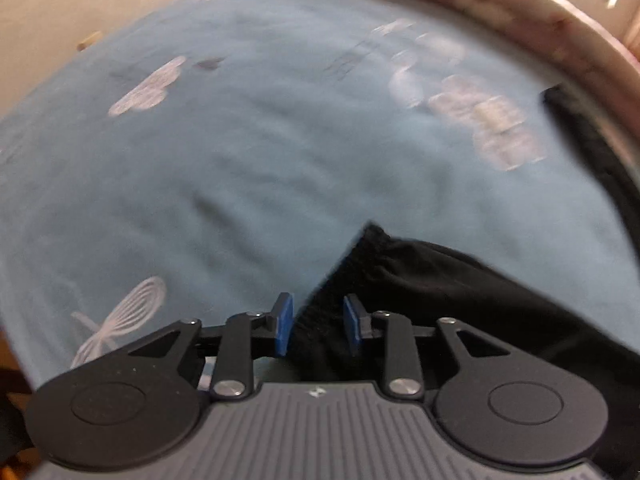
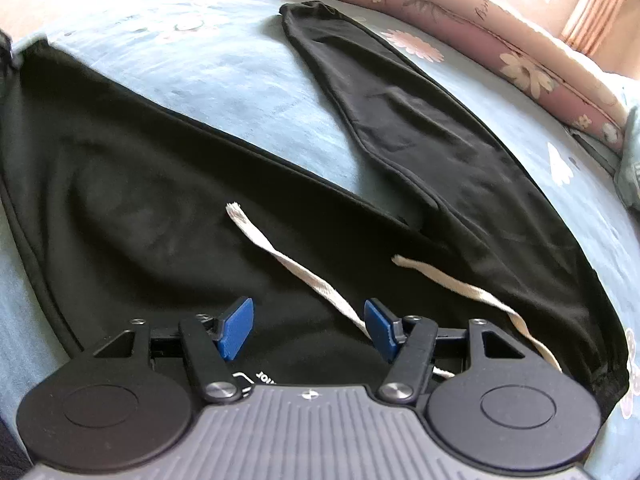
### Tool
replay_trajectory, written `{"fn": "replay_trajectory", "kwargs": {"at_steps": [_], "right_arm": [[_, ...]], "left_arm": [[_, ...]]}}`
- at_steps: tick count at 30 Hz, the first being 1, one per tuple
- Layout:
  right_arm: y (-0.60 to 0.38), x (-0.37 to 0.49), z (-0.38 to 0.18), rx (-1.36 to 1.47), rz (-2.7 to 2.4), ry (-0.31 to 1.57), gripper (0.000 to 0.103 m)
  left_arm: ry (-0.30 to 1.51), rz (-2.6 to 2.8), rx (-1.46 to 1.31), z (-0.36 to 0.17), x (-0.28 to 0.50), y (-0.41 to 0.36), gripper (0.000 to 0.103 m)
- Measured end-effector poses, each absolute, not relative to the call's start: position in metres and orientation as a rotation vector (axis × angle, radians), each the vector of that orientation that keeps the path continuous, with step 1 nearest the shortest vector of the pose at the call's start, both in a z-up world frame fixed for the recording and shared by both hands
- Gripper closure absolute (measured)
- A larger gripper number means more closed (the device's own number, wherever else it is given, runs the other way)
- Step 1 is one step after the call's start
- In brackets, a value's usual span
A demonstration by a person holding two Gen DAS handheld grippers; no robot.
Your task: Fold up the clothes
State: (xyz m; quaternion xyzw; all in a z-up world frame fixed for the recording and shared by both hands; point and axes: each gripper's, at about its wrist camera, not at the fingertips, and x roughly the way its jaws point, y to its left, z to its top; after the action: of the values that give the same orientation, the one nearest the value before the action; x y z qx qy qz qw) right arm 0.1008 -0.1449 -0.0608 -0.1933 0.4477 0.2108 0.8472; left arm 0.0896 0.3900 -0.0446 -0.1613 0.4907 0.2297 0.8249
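A: Left wrist view shows your left gripper [image 1: 318, 326] with its pads a little apart, straddling the edge of the black trousers [image 1: 420, 280] on the blue bedsheet [image 1: 240, 168]. Cloth sits between the pads, but they don't look pressed onto it.

B: So if you lift now, the edge probably slips out (the picture is smeared, so take that loosely).

A: Right wrist view: your right gripper [image 2: 308, 330] stands wide open over the waist, gripping nothing. One leg [image 2: 400, 92] runs off toward the flowered quilt [image 2: 460, 4].

B: Watch the white drawstring [image 2: 288, 260]. It passes just beside your right pad, so closing there could catch the cord instead of the fabric and drag the waist crooked.
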Motion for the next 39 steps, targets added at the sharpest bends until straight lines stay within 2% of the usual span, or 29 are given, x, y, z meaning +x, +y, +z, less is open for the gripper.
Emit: {"fn": "replay_trajectory", "kwargs": {"at_steps": [2,3,4,5,9,14,17,18,19,25,29,34,36,39], "right_arm": [[-0.144,0.103,-0.06,-0.407,0.449,0.945,0.035],[-0.144,0.104,-0.06,-0.408,0.449,0.946,0.035],[-0.144,0.105,-0.061,-0.408,0.449,0.947,0.035],[-0.144,0.107,-0.061,-0.409,0.45,0.948,0.035],[-0.142,0.112,-0.063,-0.404,0.453,0.956,0.035],[-0.138,0.113,-0.064,-0.416,0.465,0.959,0.035],[-0.141,0.112,-0.061,-0.415,0.455,0.954,0.035],[-0.143,0.111,-0.06,-0.415,0.447,0.951,0.035],[-0.145,0.11,-0.058,-0.415,0.439,0.946,0.035],[-0.171,0.102,-0.05,-0.404,0.354,0.943,0.035],[-0.196,0.098,-0.051,-0.363,0.278,0.965,0.035],[-0.211,0.089,-0.054,-0.293,0.265,1.005,0.035],[-0.208,0.083,-0.055,-0.28,0.293,1.012,0.035],[-0.199,0.079,-0.066,-0.254,0.311,1.034,0.035]], "left_arm": [[1.016,0.519,-0.375,-0.044,0.078,0.397,0.072],[0.995,0.525,-0.402,-0.042,0.071,0.4,0.067],[0.977,0.523,-0.433,-0.039,0.062,0.401,0.058],[0.964,0.516,-0.453,-0.038,0.055,0.4,0.055],[0.932,0.526,-0.535,-0.048,0.029,0.388,0.055],[0.898,0.443,-0.801,-0.084,0.015,0.384,0.056],[0.868,0.436,-0.777,-0.091,0.018,0.374,0.062],[0.86,0.438,-0.754,-0.091,0.02,0.37,0.086],[0.866,0.45,-0.724,-0.09,0.021,0.368,0.101],[0.87,0.519,-0.581,-0.069,0.014,0.367,0.1],[0.869,0.524,-0.574,-0.069,0.014,0.37,0.093],[0.885,0.485,-0.542,-0.057,0.009,0.358,0.09],[0.878,0.452,-0.527,-0.047,0.006,0.35,0.081],[0.848,0.374,-0.484,-0.032,0.009,0.33,0.079]]}}
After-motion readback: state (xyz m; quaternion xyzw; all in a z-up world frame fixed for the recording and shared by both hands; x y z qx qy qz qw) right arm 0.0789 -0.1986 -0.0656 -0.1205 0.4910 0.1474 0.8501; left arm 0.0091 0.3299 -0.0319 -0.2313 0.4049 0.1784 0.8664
